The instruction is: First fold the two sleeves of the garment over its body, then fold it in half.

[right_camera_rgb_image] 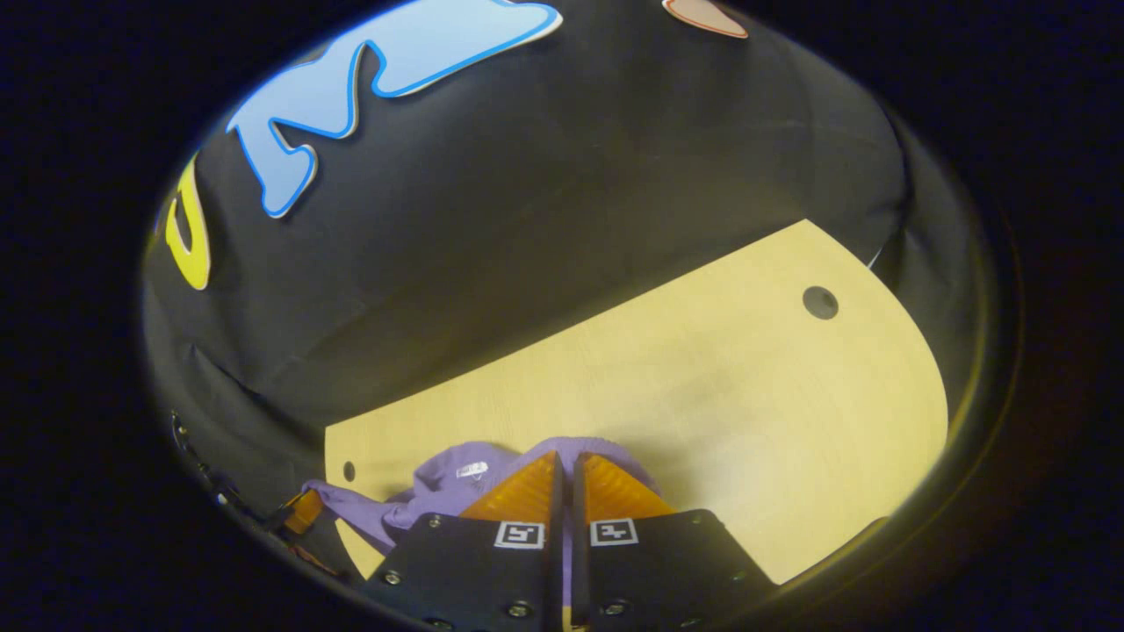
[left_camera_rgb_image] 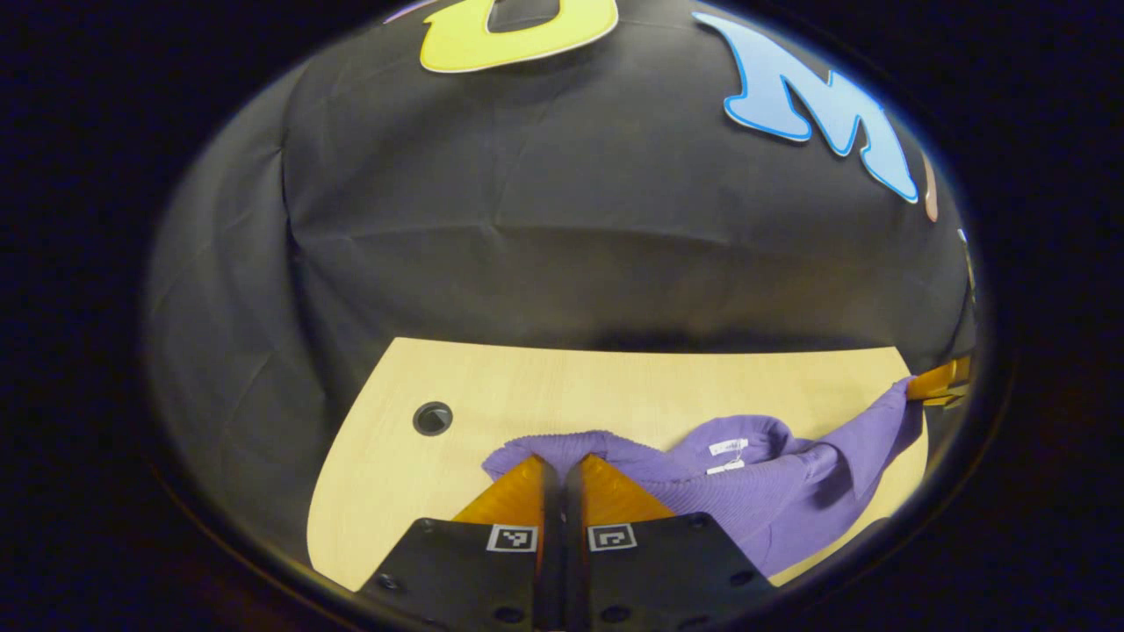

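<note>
Garment (left_camera_rgb_image: 773, 500) lies on table (left_camera_rgb_image: 544, 386) beside grommet hole (left_camera_rgb_image: 432, 419).

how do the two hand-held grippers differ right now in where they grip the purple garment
The left hand-held gripper pinches a ribbed edge left of the collar tag, low near the table; the right hand-held gripper pinches the garment on the collar's other side. In the left gripper view, that right side is stretched up and away, while the left side lies flat. Both look shut on cloth.
</note>
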The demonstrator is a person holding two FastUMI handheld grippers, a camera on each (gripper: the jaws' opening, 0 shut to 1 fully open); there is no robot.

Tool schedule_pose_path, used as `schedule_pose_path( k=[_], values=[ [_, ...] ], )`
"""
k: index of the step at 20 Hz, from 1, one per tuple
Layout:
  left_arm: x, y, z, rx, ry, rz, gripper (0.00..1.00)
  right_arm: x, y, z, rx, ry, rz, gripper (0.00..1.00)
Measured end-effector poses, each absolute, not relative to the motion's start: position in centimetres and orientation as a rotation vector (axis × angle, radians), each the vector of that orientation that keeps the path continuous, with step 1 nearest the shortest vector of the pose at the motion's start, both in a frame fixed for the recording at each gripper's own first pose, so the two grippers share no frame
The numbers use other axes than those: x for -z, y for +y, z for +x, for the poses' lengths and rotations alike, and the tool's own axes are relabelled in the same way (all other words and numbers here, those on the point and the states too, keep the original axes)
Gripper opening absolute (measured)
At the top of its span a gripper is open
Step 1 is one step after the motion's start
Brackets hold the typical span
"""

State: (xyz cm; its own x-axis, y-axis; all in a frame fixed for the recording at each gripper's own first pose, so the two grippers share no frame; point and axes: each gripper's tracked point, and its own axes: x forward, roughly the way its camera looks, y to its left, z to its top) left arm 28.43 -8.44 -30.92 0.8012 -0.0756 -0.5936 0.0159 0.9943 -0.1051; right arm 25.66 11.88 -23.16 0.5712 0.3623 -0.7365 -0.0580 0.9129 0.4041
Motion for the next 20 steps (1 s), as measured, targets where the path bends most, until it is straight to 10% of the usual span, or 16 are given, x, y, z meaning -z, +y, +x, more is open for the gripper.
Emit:
schedule_pose_path(
  k=[2, 3, 6, 7, 20],
  values=[
    [30.5, -9.3, 28.6, 0.066, 0.612, -0.151, 0.09, 23.2, 12.2, 25.8, -0.265, 0.922, 0.356, 0.05],
    [30.3, -9.7, 28.6, 0.068, 0.603, -0.167, 0.17, 23.4, 12.5, 26.2, -0.275, 0.907, 0.352, 0.23],
    [28.1, -9.0, 28.8, 0.049, 0.523, -0.118, 0.94, 22.2, 11.5, 26.4, -0.261, 0.837, 0.32, 0.71],
    [27.0, -9.2, 28.8, 0.057, 0.493, -0.103, 0.94, 21.6, 11.3, 26.5, -0.262, 0.82, 0.32, 0.84],
    [14.5, -11.0, 22.5, 0.116, 0.258, -0.138, 0.94, 9.3, 10.5, 20.3, -0.359, 0.513, 0.222, 0.84]
  ],
)
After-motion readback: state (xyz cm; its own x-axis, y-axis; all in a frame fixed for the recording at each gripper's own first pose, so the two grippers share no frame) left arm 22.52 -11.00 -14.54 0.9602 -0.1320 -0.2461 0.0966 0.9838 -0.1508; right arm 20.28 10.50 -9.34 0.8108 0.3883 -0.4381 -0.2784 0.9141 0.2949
